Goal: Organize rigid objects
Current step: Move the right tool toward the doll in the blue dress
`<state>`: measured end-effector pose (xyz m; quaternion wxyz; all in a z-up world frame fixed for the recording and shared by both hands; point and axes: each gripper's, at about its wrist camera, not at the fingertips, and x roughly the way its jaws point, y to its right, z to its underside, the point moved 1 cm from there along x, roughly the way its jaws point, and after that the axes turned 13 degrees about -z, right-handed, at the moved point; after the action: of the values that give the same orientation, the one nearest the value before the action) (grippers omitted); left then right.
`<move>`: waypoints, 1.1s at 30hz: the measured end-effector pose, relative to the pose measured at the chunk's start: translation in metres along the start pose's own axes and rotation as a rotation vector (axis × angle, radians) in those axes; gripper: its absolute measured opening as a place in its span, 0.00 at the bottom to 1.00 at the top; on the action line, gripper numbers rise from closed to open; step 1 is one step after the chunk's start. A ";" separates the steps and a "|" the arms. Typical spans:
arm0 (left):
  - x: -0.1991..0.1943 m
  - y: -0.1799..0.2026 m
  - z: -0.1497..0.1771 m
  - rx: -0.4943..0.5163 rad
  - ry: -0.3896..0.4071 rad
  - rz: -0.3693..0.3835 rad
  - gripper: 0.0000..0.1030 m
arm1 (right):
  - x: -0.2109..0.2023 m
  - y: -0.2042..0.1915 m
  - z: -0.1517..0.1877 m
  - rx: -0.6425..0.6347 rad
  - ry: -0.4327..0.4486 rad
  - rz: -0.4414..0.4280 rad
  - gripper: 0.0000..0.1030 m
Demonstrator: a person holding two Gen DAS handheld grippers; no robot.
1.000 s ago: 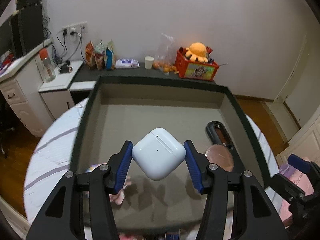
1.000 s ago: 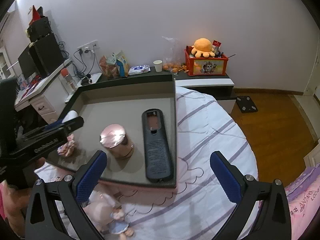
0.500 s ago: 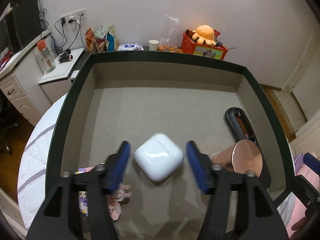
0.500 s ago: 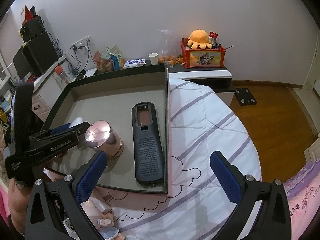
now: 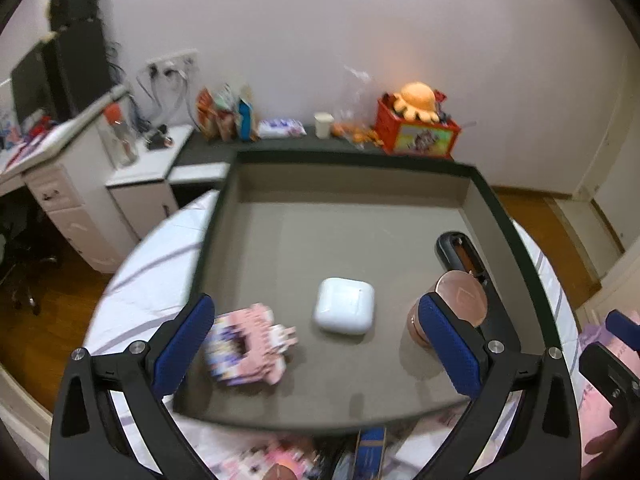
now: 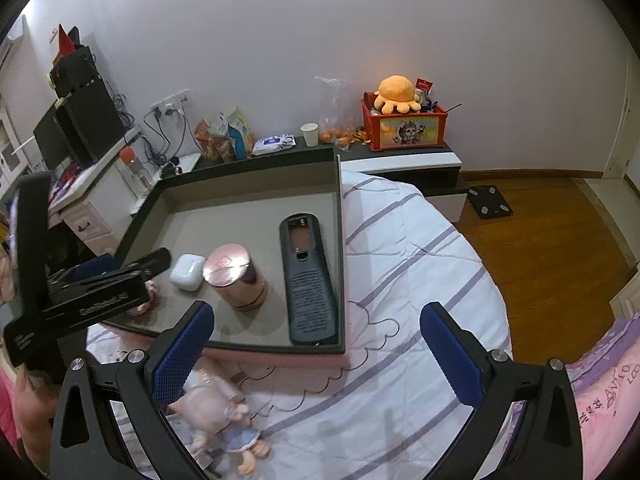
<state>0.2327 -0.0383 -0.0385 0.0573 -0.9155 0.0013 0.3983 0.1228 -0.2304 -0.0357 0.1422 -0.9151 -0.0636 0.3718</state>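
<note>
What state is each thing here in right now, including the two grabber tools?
left gripper: open, empty
right gripper: open, empty
earbud case: closed, flat in the tray
pink tin: upright, lidded
remote: lying flat, battery cover off
doll: on the bed, outside tray

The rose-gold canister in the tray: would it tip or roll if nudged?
The rose-gold canister stands upright on a flat base, so it probably slides at first. It looks taller than wide; a high push may tip it. Once on its side, its round wall would likely roll.
</note>
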 end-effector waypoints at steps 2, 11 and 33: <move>-0.017 -0.012 0.005 -0.027 0.016 0.007 1.00 | -0.006 -0.004 0.003 -0.002 0.010 -0.008 1.00; -0.077 -0.044 0.053 -0.039 0.059 -0.045 1.00 | -0.024 -0.019 0.030 -0.014 0.012 -0.041 1.00; -0.120 -0.052 0.119 -0.053 0.021 -0.089 1.00 | -0.047 -0.039 0.083 -0.058 -0.045 -0.076 1.00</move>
<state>0.0663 0.0205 -0.0262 0.0507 -0.9199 -0.0492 0.3857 0.0311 -0.1864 -0.0494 0.1280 -0.9072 -0.1124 0.3846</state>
